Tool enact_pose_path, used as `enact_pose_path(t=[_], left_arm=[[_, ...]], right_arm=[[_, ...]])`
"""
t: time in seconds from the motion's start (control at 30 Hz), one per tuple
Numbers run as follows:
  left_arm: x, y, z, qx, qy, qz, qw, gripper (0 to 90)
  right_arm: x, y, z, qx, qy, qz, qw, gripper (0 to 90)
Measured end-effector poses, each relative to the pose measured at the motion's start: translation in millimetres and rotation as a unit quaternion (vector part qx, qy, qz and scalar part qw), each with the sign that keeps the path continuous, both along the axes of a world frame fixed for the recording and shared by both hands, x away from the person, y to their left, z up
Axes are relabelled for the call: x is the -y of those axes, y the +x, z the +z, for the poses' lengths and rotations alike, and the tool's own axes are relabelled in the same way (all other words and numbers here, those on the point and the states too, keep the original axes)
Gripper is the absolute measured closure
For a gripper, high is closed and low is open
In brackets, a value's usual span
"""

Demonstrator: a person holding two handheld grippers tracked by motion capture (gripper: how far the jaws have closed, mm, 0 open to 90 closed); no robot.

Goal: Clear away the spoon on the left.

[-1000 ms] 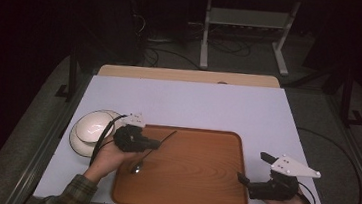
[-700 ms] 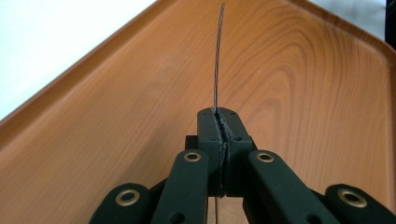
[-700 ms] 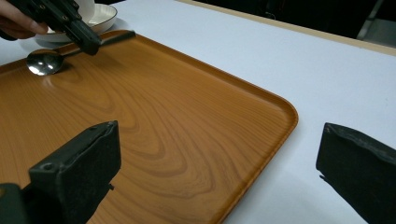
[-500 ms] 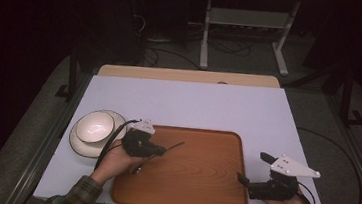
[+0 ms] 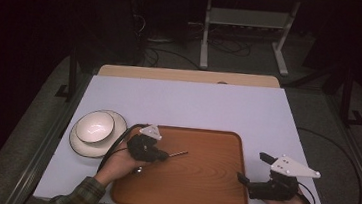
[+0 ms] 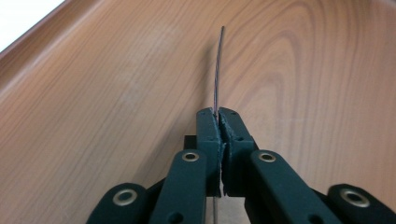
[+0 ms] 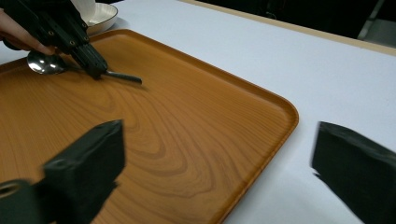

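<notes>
Wooden tray [image 5: 201, 184]: left gripper [image 6: 218, 122] clenching spoon [image 7: 46, 63] handle edge-on, risking twisting loose; right gripper [image 7: 215, 163] gaping at tray's right edge.

Spoon [image 7: 46, 63] in left gripper [image 7: 95, 70] over wooden tray [image 7: 196, 121].

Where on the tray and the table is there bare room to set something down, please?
The wooden tray is bare across its middle and right, between the spoon and the right gripper. The white table is bare behind the tray. It is crowded at the left, where the left gripper works beside the bowl on its plate.
</notes>
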State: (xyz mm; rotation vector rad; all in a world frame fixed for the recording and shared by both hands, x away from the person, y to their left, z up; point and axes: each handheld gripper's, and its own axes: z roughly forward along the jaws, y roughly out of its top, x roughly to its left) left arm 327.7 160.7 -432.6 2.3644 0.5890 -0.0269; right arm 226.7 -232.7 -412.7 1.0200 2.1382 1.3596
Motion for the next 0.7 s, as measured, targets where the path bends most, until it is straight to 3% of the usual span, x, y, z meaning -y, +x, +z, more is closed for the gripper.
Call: enact_pose_path(t=[0.23,0.4,0.57,0.7], left_arm=[[1.0,-0.2,-1.4,0.002,0.008,-0.003,1.0000,85.4],[0.5,0.1,-1.2,0.001,0.004,-0.002,1.0000,79.4],[0.3,0.3,-1.1,0.002,0.001,-0.002,1.0000,70.1],[-0.2,-0.3,-1.1,0.006,0.001,-0.003,1.0000,55.3]], right_arm=[[-0.2,-0.2,0.0,-0.002,0.001,0.000,1.0000,5.0],[0.1,0.0,0.0,0.000,0.001,0.001,1.0000,5.1],[0.5,0.2,-0.1,-0.001,0.002,0.000,1.0000,5.1],[1.2,0.1,-0.2,-0.001,0.003,0.000,1.0000,5.2]])
